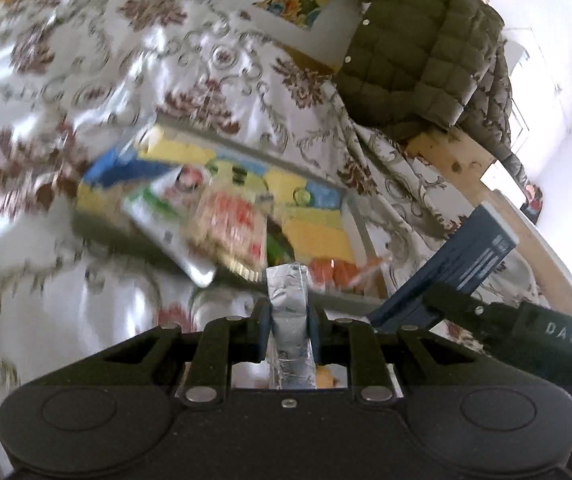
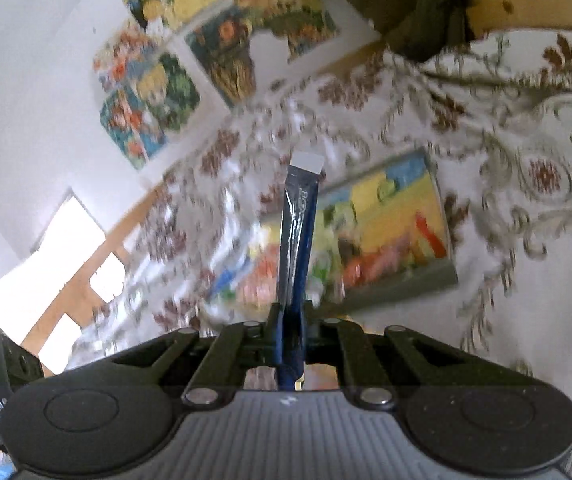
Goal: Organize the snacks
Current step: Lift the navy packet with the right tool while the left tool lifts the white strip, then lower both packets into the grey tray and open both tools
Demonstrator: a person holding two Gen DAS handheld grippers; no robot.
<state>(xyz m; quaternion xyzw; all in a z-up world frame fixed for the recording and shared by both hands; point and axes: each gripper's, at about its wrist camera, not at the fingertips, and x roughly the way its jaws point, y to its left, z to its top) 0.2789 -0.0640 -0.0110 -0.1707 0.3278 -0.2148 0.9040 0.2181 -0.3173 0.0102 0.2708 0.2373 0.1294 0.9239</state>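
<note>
Silver foil packet (image 1: 288, 304); navy stick sachet (image 2: 297, 236); white floral cloth (image 1: 86, 80); olive quilted jacket (image 1: 418, 52).

Crinkled silver foil packet (image 1: 288, 304); glossy blue sachet (image 2: 296, 236); shiny floral cloth (image 1: 86, 72).

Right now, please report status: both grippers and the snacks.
Left hand-held gripper shut on silver pack. Right hand-held gripper shut on blue stick. Tray ahead, nothing blocking.

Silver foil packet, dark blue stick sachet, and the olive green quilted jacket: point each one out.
Silver foil packet (image 1: 288, 300): left wrist view, crinkled middle between the jaws.
Dark blue stick sachet (image 2: 297, 236): right wrist view, mid-length of its face.
Olive green quilted jacket (image 1: 418, 48): left wrist view, quilted front.
</note>
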